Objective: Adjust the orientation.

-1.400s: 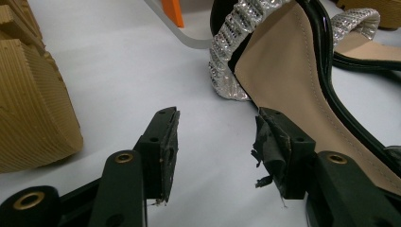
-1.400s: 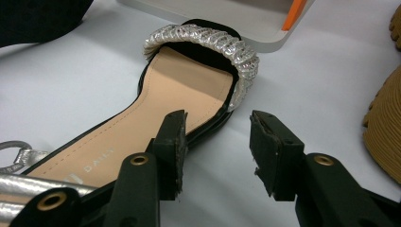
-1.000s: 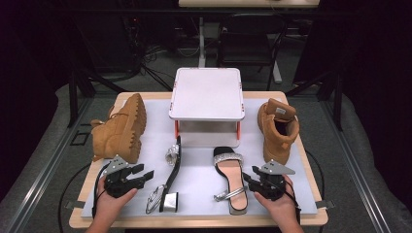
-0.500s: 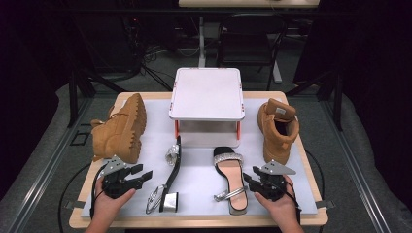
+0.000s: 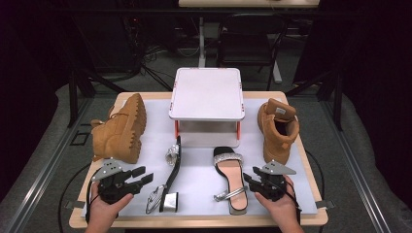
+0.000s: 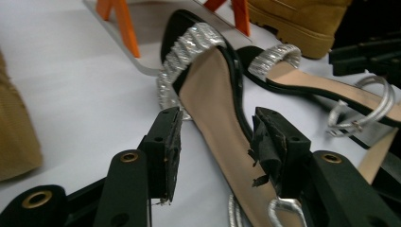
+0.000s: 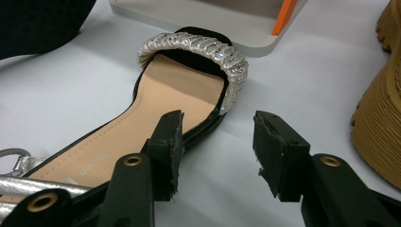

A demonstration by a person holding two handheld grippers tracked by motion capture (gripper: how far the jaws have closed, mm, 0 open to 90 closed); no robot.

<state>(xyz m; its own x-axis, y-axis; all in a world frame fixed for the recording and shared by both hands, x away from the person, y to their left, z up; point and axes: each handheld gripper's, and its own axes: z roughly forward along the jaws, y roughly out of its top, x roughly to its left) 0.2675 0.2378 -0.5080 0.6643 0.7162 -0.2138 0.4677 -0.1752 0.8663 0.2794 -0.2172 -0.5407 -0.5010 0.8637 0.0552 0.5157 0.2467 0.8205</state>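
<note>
My left gripper (image 5: 141, 177) near the table's front-left corner has just been narrowing, nothing pinched; the tipped sandal (image 5: 167, 182) lies just beside. Its own view shows the sole (image 6: 222, 137) between parted jaws, so I'm judging a pickup imminent. My right gripper (image 7: 215, 142) idles open.

The white-covered surface (image 5: 155, 141) carries a white stand with orange legs (image 5: 207, 94), with one tan boot (image 5: 119, 128) on its side left of it, another tan boot (image 5: 277, 127) upright to its right, and two black rhinestone-strapped sandals (image 5: 167, 179) (image 5: 231, 177) before it.
</note>
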